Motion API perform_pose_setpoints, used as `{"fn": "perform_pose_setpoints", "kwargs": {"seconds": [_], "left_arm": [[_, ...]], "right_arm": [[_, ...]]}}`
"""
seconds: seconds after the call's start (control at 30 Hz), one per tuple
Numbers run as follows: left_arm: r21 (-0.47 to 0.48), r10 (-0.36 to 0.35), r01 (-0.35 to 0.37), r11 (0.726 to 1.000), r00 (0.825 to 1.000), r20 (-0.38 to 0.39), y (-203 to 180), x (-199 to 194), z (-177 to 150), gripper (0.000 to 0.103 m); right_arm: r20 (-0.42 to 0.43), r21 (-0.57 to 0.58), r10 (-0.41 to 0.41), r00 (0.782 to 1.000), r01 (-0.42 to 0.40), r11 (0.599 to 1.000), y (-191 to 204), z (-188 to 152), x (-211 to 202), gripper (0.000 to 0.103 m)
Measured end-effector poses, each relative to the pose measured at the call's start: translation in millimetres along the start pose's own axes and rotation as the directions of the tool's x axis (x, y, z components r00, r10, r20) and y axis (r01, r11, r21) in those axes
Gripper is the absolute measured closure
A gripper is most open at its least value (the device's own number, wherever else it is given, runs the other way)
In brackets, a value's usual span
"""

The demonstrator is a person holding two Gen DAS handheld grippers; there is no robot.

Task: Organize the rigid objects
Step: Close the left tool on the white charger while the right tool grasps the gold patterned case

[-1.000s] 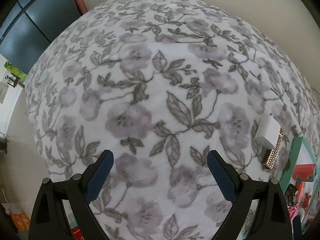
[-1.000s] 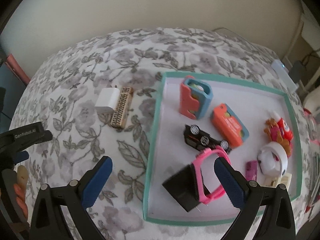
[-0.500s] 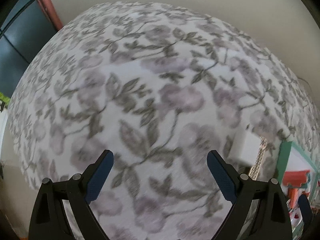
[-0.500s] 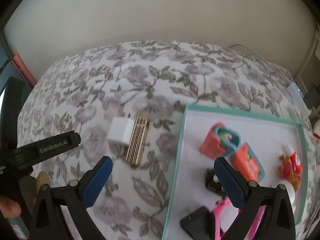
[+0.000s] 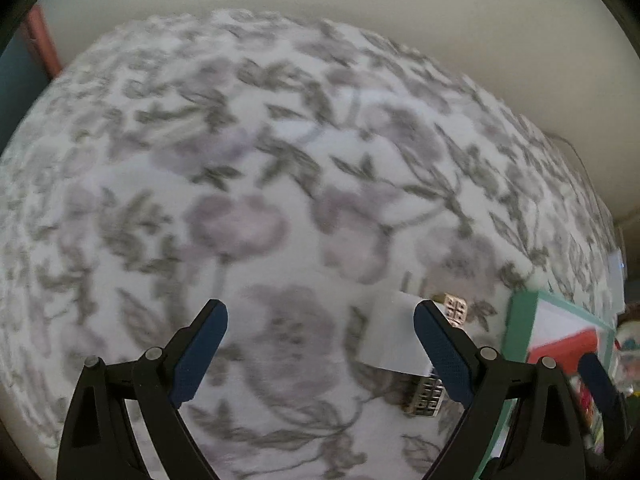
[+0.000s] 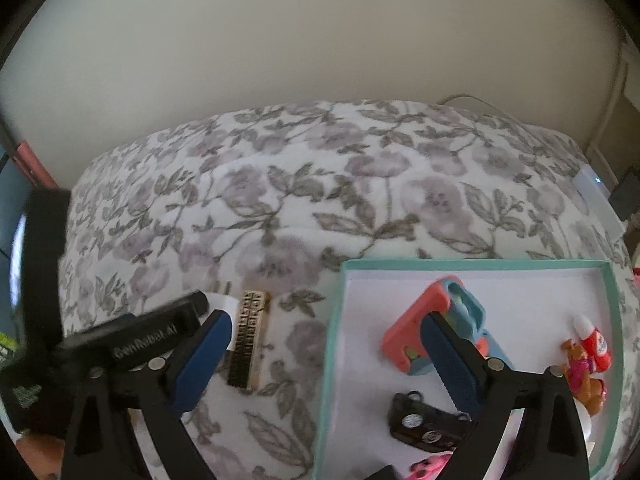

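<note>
A white charger block (image 5: 394, 336) lies on the floral bedspread, with a gold patterned bar (image 5: 428, 396) beside it. My left gripper (image 5: 320, 344) is open above them; the charger sits just inside its right finger, untouched. In the right wrist view the bar (image 6: 250, 344) shows clearly, while the charger (image 6: 222, 304) is mostly hidden behind the left tool's black housing (image 6: 152, 336). My right gripper (image 6: 328, 356) hovers over the teal tray's left rim (image 6: 332, 360). Its jaws are closing, with nothing gripped between them.
The tray holds a coral-and-blue case (image 6: 420, 320), a black toy car (image 6: 424, 424), a pink item (image 6: 428, 468) and small figures (image 6: 588, 360). A white power strip (image 6: 592, 184) lies at the bed's far right, by the wall. A dark cabinet (image 5: 16, 72) stands left.
The left gripper has swung right, so the charger and bar moved from the frame's edge to its right finger. In the right view the tray slid right and the left tool came in.
</note>
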State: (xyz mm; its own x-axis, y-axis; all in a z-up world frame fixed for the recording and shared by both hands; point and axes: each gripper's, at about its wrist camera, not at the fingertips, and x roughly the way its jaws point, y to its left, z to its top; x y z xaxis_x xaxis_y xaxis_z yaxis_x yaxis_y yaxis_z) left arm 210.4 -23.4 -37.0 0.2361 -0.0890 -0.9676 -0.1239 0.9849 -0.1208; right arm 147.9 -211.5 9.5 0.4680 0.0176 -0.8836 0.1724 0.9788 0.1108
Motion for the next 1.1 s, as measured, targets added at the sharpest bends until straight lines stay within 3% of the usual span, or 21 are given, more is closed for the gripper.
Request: {"fn": "perform_pose_setpoints", "kwargs": {"seconds": [0.07,0.33,0.5,0.73,0.8,0.93,1.1], "left_arm": [[-0.004,-0.048,0.048,0.999,0.999,-0.012,-3,3,0,0.009],[0.054,-0.055,0.057,0.997,0.998,-0.032,-14,8,-3,0.01],[0.049,-0.097,0.098,0.994,0.995,-0.032,-13,5,-5,0.033],[0.073,-0.101,0.103,0.992,0.994,-0.034,-19,8,-3,0.043],[0.061,-0.115,0.118,0.991,0.992,-0.049,-18,12,-3,0.054],[0.056,-0.065,0.067,0.996,0.997,-0.039,-9,9,-2,0.057],[0.015,-0.026,0.026,1.0,0.999,-0.033,18,5,1,0.057]], "right_arm": [[0.003,0.005,-0.007,1.0,0.007,1.0,-4,1,0,0.007],[0.003,0.041,0.005,1.0,-0.006,0.999,-14,2,-1,0.008],[0.006,0.065,0.023,1.0,-0.024,0.998,-16,2,0,0.009],[0.001,0.082,0.023,1.0,-0.023,0.996,-16,1,1,0.013],[-0.001,0.081,0.022,1.0,-0.021,0.997,-16,1,2,0.014],[-0.004,0.058,0.027,1.0,-0.027,0.998,-8,0,4,0.014],[-0.012,0.004,0.048,0.999,-0.048,0.999,13,-2,10,0.029]]}}
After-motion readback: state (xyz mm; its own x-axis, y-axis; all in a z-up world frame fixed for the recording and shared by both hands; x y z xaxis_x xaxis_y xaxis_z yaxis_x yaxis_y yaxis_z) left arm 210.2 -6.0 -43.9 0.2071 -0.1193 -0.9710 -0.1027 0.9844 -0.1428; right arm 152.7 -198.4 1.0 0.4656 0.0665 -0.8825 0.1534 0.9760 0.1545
